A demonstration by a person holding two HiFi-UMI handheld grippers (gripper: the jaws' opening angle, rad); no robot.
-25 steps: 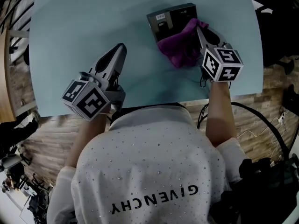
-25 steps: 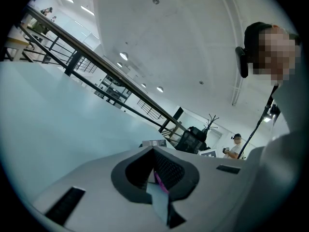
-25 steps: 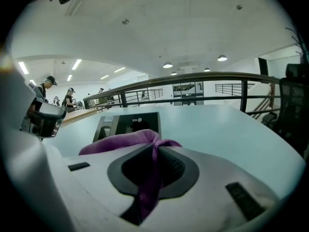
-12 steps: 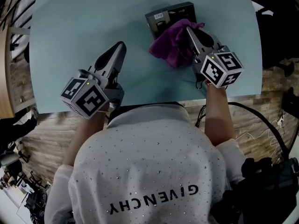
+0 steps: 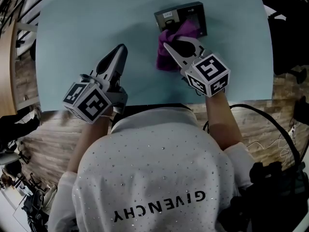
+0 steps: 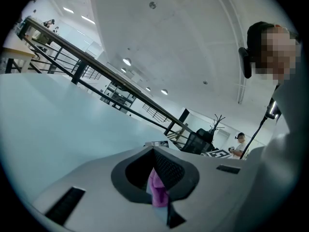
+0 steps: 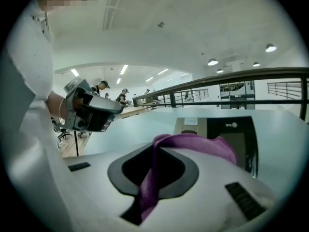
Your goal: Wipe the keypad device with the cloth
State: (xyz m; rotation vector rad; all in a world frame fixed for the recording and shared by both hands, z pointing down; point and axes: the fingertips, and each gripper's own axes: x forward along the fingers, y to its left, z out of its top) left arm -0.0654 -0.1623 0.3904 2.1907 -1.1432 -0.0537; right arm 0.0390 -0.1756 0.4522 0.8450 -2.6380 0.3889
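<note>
Seen from overhead, a smooth, matte, pale blue-green table [image 5: 87, 28] is filling the upper half of the frame. A flat, rectangular, dark keypad device [image 5: 188, 11] is lying at upper centre, with a pale label near its left end. A soft, crumpled purple cloth [image 5: 164, 57] is overlapping the device's lower edge and spilling onto the table below it. The right gripper [image 5: 169, 47], hard grey plastic with tapered jaws, is pinching the cloth. Its jaws are closed on a fold, and fabric is draping over one jaw toward the device just ahead. The left gripper [image 5: 120, 51] is pointing up-frame at centre left, well apart from cloth and device, with its jaws pressed together. A thin purple sliver is showing in their slot, and what it is cannot be told.
</note>
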